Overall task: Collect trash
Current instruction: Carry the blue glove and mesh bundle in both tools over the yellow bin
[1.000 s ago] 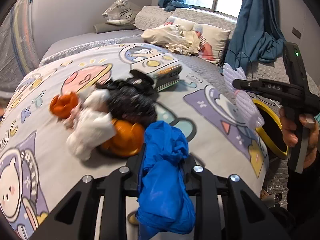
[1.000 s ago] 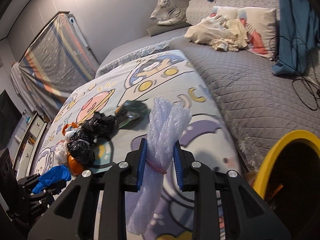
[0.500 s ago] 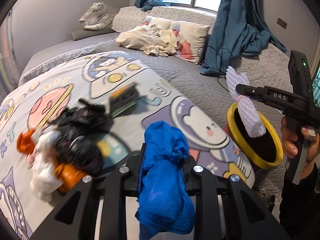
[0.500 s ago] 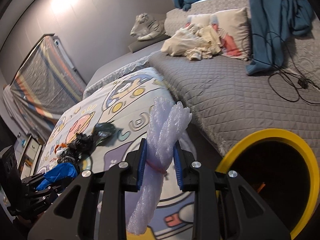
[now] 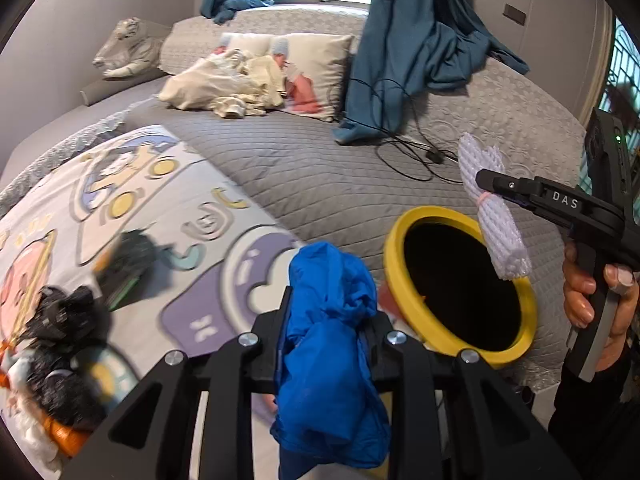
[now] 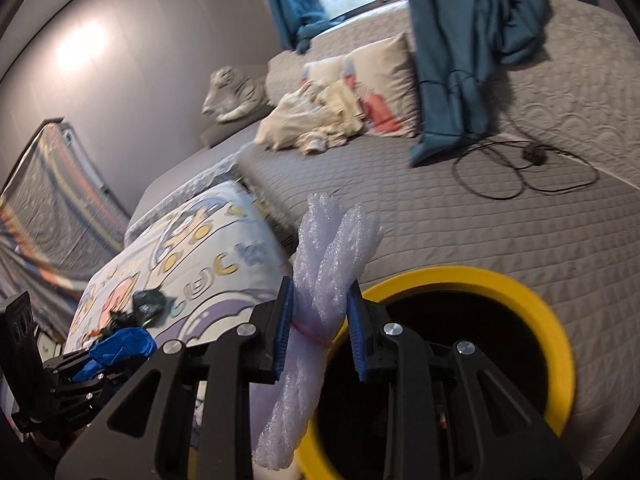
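Observation:
My left gripper [image 5: 326, 314] is shut on a crumpled blue plastic bag [image 5: 328, 344], held above the bed edge just left of the yellow-rimmed bin [image 5: 404, 304]. My right gripper [image 6: 320, 312] is shut on a white foam-wrap bundle [image 6: 328, 264] tied with a pink band, hanging over the bin's near rim [image 6: 556, 344]. In the left wrist view the right gripper [image 5: 490, 190] holds the bundle [image 5: 496, 220] above the bin's far right rim. The left gripper with the blue bag [image 6: 120, 344] shows at lower left of the right wrist view.
More trash lies on the cartoon bedspread [image 5: 132, 192]: black bags [image 5: 60, 320], a dark packet [image 5: 128, 260], orange and white pieces [image 5: 48, 436]. A grey quilt [image 5: 320, 172], pillows with clothes [image 5: 240, 80], a black cable [image 5: 404, 148] and blue curtain [image 5: 416, 40] lie beyond.
Both grippers have swung right toward the bin with their loads. The trash pile has slid to the left edge of view. The foam bundle now hangs over the bin opening.

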Demonstrator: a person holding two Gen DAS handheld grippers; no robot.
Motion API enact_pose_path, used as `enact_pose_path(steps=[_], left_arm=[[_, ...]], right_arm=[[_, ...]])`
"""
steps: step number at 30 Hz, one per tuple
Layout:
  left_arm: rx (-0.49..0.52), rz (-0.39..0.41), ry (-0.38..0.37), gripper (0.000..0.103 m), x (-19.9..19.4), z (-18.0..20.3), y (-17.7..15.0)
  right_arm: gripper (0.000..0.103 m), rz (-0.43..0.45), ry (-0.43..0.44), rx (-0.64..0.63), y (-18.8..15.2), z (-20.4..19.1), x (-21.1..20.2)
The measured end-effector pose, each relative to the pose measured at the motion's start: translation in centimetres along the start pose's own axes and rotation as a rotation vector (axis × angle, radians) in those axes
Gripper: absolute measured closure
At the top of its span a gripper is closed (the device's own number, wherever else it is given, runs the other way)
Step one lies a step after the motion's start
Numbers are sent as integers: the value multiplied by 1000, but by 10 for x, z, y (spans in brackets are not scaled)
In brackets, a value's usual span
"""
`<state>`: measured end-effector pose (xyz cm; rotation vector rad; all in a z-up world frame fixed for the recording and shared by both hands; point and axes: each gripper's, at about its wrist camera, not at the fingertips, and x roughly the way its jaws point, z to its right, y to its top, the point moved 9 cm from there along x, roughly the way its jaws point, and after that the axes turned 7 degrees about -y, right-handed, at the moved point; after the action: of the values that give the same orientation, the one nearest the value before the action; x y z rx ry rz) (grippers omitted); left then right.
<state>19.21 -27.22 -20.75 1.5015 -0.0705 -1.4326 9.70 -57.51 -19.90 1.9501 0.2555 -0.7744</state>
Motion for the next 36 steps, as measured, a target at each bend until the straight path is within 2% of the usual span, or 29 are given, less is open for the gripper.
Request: enact_pose_path(steps=[5,13,36], left_arm=[[28,-19,-51,79,23,28,12],[50,-60,-104,79,57,62,18],[97,-166,-235,78,120,128,9]], right_arm=[[78,15,-50,42,6,33,-5],[78,17,-112,67,2,63,-3],[75,-35,-202,124,-15,115,17]])
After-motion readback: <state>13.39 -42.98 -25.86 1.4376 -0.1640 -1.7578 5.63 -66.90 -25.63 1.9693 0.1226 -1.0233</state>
